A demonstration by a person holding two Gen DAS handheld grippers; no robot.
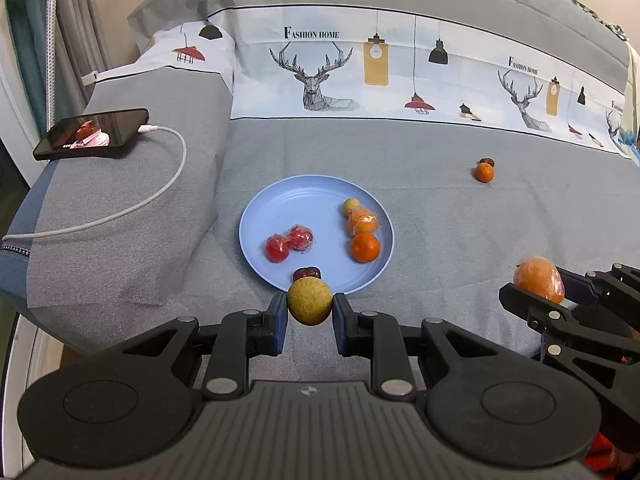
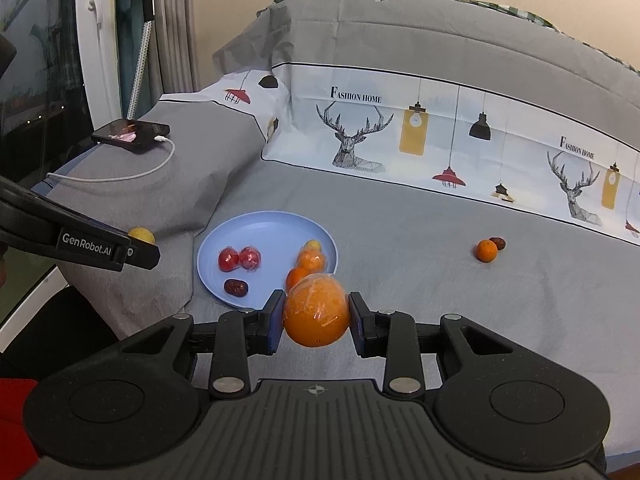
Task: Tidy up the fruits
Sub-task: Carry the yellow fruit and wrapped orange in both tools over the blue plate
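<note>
Grippers [image 1: 310, 312] [image 2: 315, 318] level, each gripping fruit

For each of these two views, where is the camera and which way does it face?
Left wrist: sits behind the left claw, looking along it over a yellow-green fruit to the blue plate; the right claw shows at right.
Right wrist: sits behind the right claw, which grips a wrapped orange; the left claw shows at left.
Shared: plate, phone, loose orange.

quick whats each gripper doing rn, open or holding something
Left gripper: shut on the yellow-green fruit, near the blue plate.
Right gripper: shut on the wrapped orange.
</note>
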